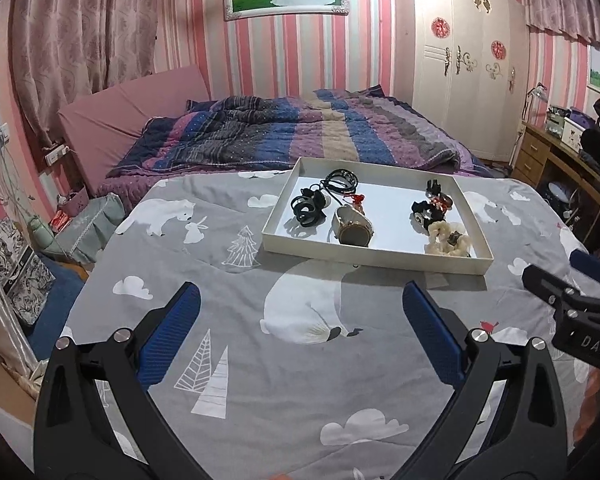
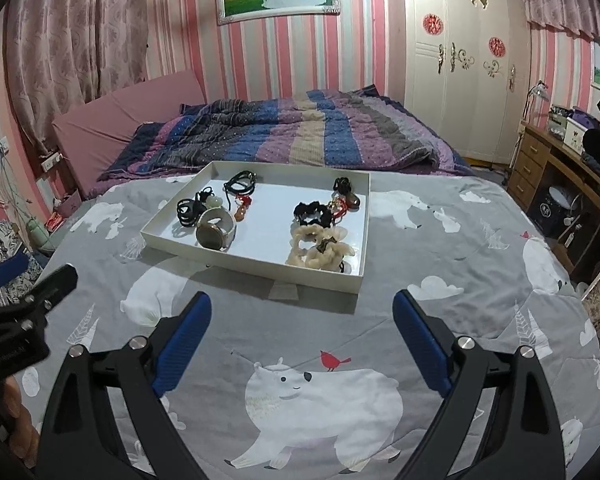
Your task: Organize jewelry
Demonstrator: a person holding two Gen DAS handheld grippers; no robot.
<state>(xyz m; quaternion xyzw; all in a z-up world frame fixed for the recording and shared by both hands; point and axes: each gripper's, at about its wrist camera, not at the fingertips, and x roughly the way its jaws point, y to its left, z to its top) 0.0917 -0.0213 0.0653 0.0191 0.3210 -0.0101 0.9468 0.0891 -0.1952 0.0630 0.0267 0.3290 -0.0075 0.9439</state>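
Observation:
A shallow white tray (image 1: 364, 258) (image 2: 252, 266) lies on the grey bear-print cloth. Inside it at the left are black hair ties (image 1: 306, 210) (image 2: 188, 212), a black cord necklace (image 1: 340, 182) (image 2: 240, 184) with a red pendant, and a white watch (image 1: 354, 226) (image 2: 216, 232). At its right lie a black scrunchie (image 1: 424, 210) (image 2: 312, 213), a cream scrunchie (image 1: 448, 238) (image 2: 320, 248) and a dark clip (image 1: 434, 188) (image 2: 342, 185). My left gripper (image 1: 300, 304) hangs open short of the tray, holding nothing. My right gripper (image 2: 302, 312) is open and empty too, just before the tray's near edge.
Beyond the tray lies a striped purple-blue quilt (image 1: 300, 128) on the bed. A white wardrobe (image 1: 460, 60) stands at the back right, a wooden desk (image 1: 556, 156) at the right. Boxes and bags (image 1: 20, 264) crowd the floor at the left. Each gripper shows at the other view's edge.

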